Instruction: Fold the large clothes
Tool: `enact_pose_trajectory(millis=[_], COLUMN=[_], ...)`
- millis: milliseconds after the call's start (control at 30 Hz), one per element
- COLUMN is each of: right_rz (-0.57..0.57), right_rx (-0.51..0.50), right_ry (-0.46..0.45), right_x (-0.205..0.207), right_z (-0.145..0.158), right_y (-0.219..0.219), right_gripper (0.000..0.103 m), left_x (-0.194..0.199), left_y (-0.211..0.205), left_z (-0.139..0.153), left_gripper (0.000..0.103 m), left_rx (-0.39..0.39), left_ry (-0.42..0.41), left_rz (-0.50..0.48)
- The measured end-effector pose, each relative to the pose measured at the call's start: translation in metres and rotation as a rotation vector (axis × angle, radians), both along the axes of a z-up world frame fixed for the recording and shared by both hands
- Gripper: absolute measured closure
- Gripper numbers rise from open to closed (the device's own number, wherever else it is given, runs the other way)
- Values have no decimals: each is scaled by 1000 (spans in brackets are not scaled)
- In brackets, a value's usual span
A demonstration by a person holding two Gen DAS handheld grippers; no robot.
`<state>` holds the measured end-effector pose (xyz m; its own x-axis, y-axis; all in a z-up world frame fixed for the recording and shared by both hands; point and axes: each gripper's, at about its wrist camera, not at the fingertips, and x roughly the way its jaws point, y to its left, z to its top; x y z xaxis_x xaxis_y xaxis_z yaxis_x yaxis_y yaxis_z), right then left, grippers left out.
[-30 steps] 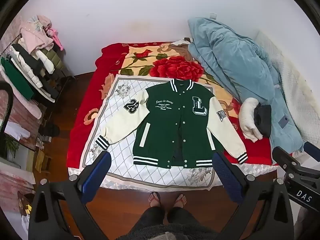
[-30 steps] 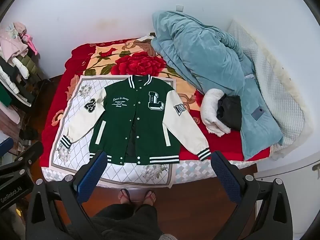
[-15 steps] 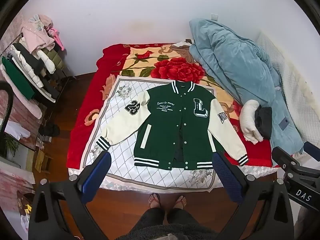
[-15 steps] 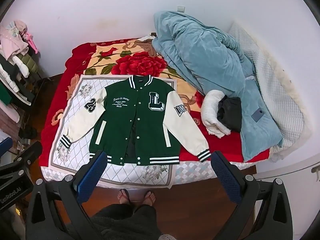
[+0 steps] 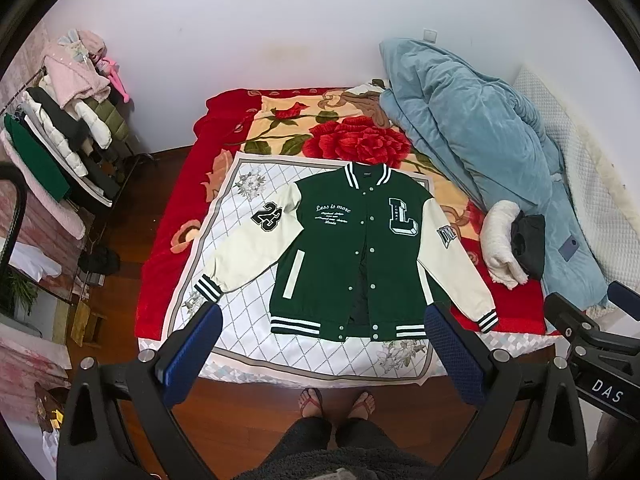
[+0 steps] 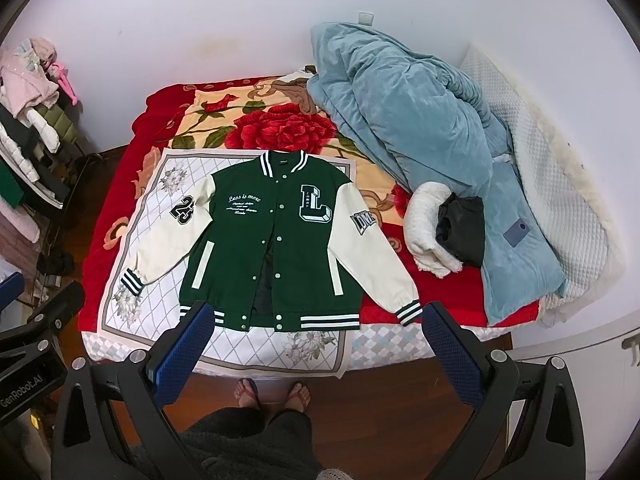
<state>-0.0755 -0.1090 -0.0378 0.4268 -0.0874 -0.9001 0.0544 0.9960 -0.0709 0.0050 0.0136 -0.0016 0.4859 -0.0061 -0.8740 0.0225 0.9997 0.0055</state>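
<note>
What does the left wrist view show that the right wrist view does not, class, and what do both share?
Only the left wrist view shows the right gripper at its right edge, marked DAS, and the green plant at far left. Only the right wrist view shows the left gripper at its left edge, marked GenRobot.AI. Both share the green varsity jacket spread flat on the bed, the blue duvet, the person's sandalled feet, and open jaws.

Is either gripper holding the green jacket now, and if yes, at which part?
Nothing is held. The left gripper and the right gripper are both open, above the floor at the bed's edge, while the jacket lies spread flat, untouched.
</note>
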Motion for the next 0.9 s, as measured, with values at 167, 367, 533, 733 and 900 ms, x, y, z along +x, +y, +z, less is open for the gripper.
enact_pose_trajectory(millis=[167, 367, 533, 733, 900], right_rz=[0, 0, 4, 10, 9], right_rx=[-1, -2, -5, -6, -7], right_ry=[3, -1, 1, 5, 5], right_x=[0, -2, -3, -4, 0], right_z=[0, 1, 0, 3, -1], right_y=[1, 0, -2, 9, 8], right_gripper=[0, 0, 0, 0, 0], left_x=[3, 0, -1, 0, 0], left_y=[3, -2, -2, -1, 0], left_z=[-2, 0, 0, 0, 2], left_gripper=[0, 0, 0, 0, 0], left_rx=[1, 1, 1, 3, 2], left_ry=[3, 0, 0, 0, -2], left_rz=[1, 1, 1, 0, 0])
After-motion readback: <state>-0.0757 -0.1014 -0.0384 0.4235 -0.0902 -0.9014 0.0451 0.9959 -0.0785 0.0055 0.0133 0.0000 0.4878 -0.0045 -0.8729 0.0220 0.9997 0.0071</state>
